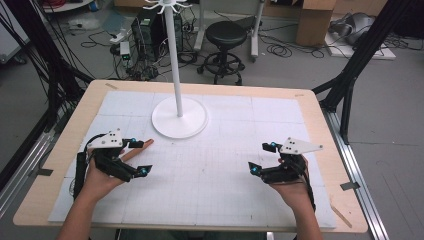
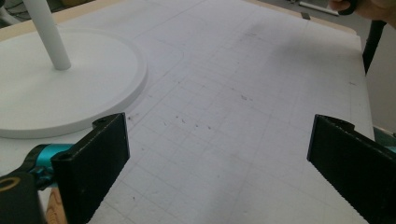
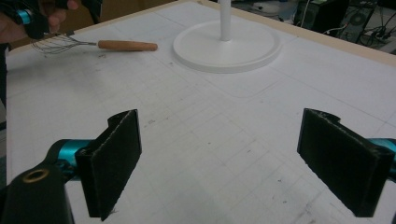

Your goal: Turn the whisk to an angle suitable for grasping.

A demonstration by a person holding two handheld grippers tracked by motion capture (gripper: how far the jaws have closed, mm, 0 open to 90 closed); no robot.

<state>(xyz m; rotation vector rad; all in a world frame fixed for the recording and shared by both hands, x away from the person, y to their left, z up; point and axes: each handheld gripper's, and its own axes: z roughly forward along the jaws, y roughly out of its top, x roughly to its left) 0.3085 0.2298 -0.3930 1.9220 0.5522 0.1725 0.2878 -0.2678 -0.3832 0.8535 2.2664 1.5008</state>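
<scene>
White gridded mat (image 1: pixel 210 170) on wood table (image 1: pixel 320 115); lab floor, stool (image 1: pixel 226 37) behind.
Left gripper (image 1: pixel 141 157): jaws wide apart, empty.
Right gripper (image 1: pixel 260 157): jaws wide apart, empty.
Whisk (image 3: pixel 95 45): wood handle, wire head; flat on mat just beside left gripper fingers (image 1: pixel 134 143), well apart from right fingers (image 3: pixel 114 161).
White stand (image 1: pixel 179 117): round base w/ pole, ahead of both, nearer left fingers.
</scene>
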